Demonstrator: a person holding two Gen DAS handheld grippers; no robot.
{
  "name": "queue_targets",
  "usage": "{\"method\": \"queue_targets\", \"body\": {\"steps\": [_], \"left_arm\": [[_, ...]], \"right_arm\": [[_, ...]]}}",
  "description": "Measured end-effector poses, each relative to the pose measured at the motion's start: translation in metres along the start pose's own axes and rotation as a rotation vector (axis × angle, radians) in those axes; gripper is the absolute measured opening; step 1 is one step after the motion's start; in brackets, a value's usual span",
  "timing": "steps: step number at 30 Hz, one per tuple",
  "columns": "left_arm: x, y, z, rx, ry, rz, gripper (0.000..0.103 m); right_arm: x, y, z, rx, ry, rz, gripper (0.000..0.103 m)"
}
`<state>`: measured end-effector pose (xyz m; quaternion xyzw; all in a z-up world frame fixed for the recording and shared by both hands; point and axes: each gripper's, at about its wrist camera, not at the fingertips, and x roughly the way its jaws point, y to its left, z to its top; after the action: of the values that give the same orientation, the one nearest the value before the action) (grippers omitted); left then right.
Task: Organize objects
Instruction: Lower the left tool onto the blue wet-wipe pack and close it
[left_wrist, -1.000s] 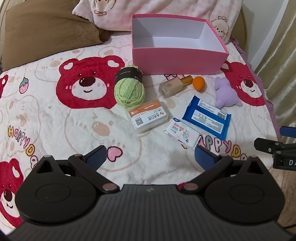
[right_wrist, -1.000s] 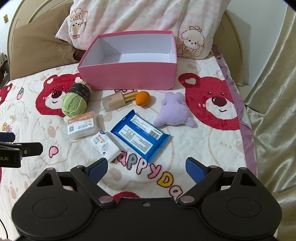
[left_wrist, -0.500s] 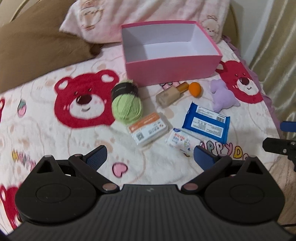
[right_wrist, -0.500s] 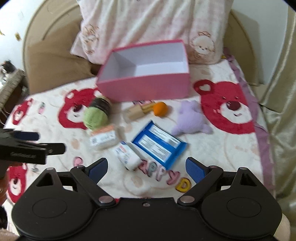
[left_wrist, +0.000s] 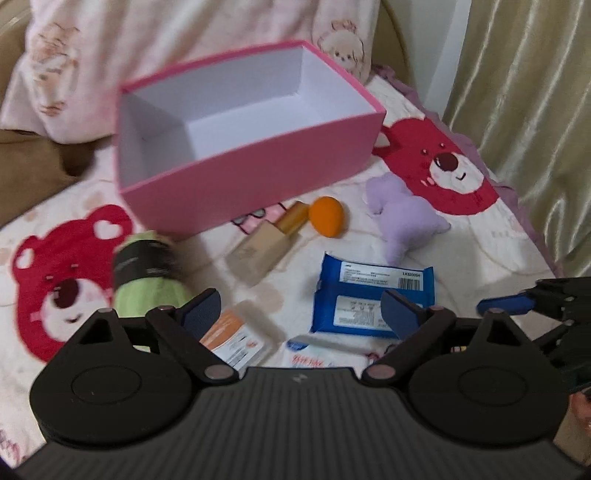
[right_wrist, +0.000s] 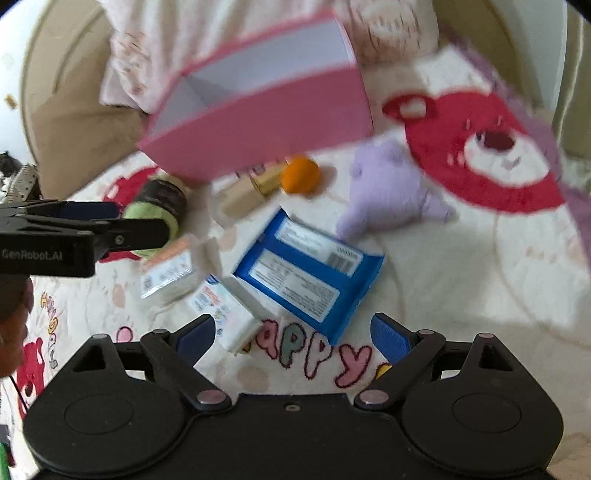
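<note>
An open, empty pink box (left_wrist: 258, 166) stands on the bed, also in the right wrist view (right_wrist: 258, 125). In front of it lie a green yarn ball (left_wrist: 147, 284), a beige bottle (left_wrist: 266, 247), an orange sponge (left_wrist: 327, 221), a purple plush (left_wrist: 402, 218), a blue wipes pack (left_wrist: 369, 295), an orange-labelled box (left_wrist: 236, 339) and a small white packet (right_wrist: 225, 314). My left gripper (left_wrist: 301, 310) is open and empty above the orange-labelled box. My right gripper (right_wrist: 293, 334) is open and empty over the near edge of the blue pack (right_wrist: 306, 273).
The bed has a bear-print blanket (left_wrist: 450, 170). A pink pillow (left_wrist: 147, 44) and a brown pillow (left_wrist: 29, 162) lie behind the box. Curtains (left_wrist: 535, 92) hang at the right. The left gripper shows at the left of the right wrist view (right_wrist: 74, 232).
Both grippers have moved forward toward the objects and the box, which look larger now. The views are blurred by motion. Both stay open and empty.
</note>
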<state>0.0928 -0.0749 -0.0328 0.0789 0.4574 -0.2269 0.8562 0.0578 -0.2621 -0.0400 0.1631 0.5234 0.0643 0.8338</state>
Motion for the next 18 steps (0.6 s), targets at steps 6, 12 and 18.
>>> {"method": "queue_targets", "body": {"steps": [6, 12, 18], "left_arm": [[0.04, 0.008, 0.005, -0.06, 0.043, -0.042, 0.094], [0.079, 0.014, -0.001, -0.113, 0.112, -0.136, 0.086], [0.1, -0.007, -0.013, -0.008, 0.132, -0.116, 0.086]], "right_arm": [[0.019, -0.017, 0.024, 0.031, 0.032, -0.016, 0.093], [0.052, -0.027, 0.005, 0.121, 0.107, 0.031, 0.089], [0.045, -0.021, -0.005, 0.11, 0.006, 0.096, 0.073]]}}
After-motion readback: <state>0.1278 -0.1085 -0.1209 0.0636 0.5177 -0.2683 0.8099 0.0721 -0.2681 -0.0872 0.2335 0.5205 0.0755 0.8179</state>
